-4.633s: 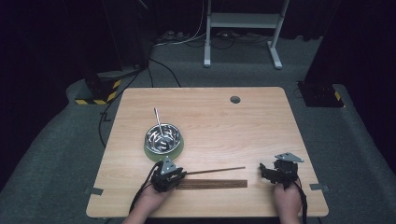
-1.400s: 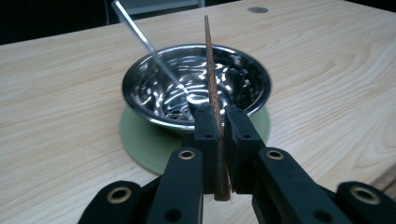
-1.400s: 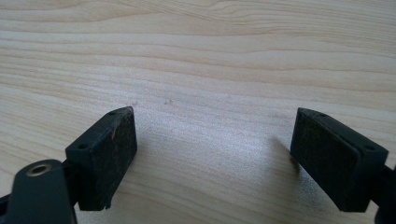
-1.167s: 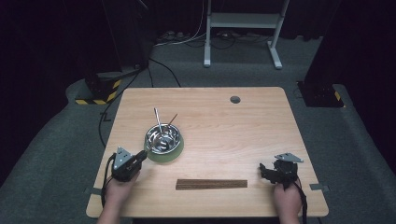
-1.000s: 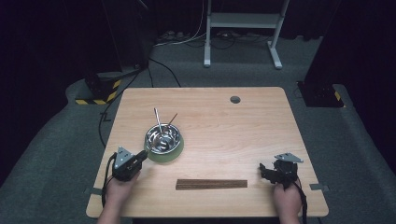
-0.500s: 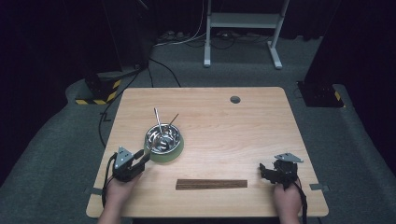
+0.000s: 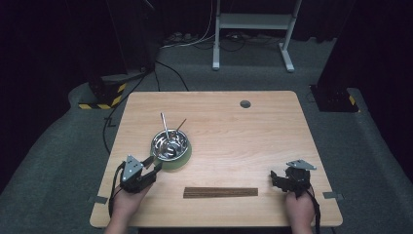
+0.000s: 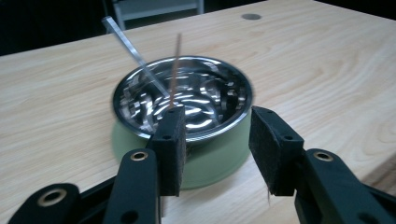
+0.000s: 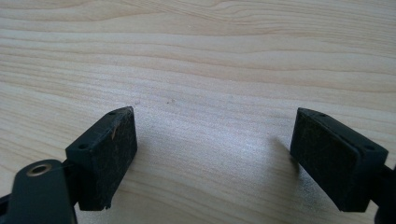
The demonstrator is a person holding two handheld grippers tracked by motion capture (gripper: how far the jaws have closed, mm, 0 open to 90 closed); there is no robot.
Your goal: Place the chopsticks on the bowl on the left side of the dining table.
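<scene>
- Bowl (image 7: 169, 145): steel, sits on a green base on the wooden table (image 7: 253, 131), left of centre. A metal rod (image 7: 165, 126) and a thin brown stick (image 7: 180, 125) lean inside it.
- Left gripper (image 7: 151, 165): jaws spread, nothing between them, just beside the bowl's near-left side; in left gripper view the bowl (image 8: 183, 99) sits right past the pads.
- Right gripper (image 7: 277, 178): jaws wide apart, empty, resting near the table's front-right edge over bare wood.
- Dark wooden strip (image 7: 220, 192): flat on the table between the two grippers, near the front edge.
</scene>
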